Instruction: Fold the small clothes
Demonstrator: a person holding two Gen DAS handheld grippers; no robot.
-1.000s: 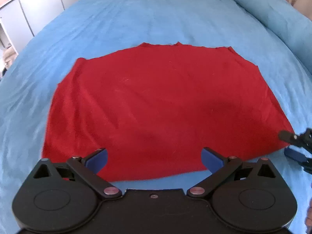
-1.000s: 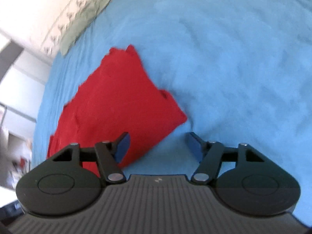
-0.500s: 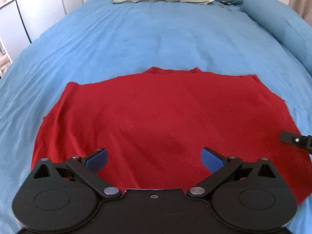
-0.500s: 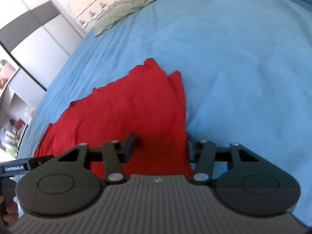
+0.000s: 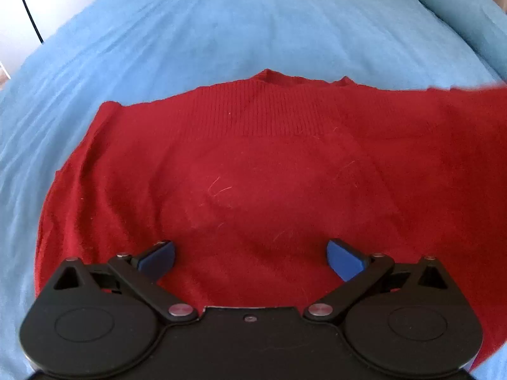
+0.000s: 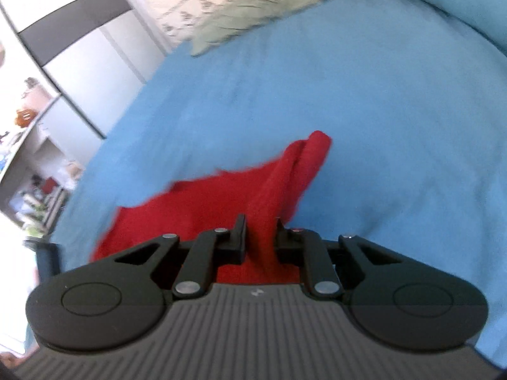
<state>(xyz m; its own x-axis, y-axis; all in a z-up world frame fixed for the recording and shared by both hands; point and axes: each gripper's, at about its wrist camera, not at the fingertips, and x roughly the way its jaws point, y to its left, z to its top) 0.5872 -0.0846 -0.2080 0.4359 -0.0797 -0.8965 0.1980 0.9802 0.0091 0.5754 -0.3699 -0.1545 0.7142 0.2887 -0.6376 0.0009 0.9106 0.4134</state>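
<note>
A red knit garment (image 5: 259,171) lies on the blue bedspread (image 5: 221,25), ribbed hem at its far edge. My left gripper (image 5: 250,256) is open, low over the garment's near part, blue pads on either side of bare cloth. My right gripper (image 6: 259,234) is shut on the garment's right edge; a fold of red cloth (image 6: 285,177) rises from between its fingers and is lifted off the bed. The garment's right side looks raised and blurred in the left wrist view (image 5: 469,95).
Green and patterned pillows (image 6: 253,9) lie at the head of the bed. A rolled blue duvet (image 5: 469,9) runs along the right side. White wardrobe doors (image 6: 79,47) and cluttered shelves (image 6: 28,158) stand to the left of the bed.
My right gripper closed on the garment's right edge and lifted it. My left gripper moved forward and lower over the garment, still open.
</note>
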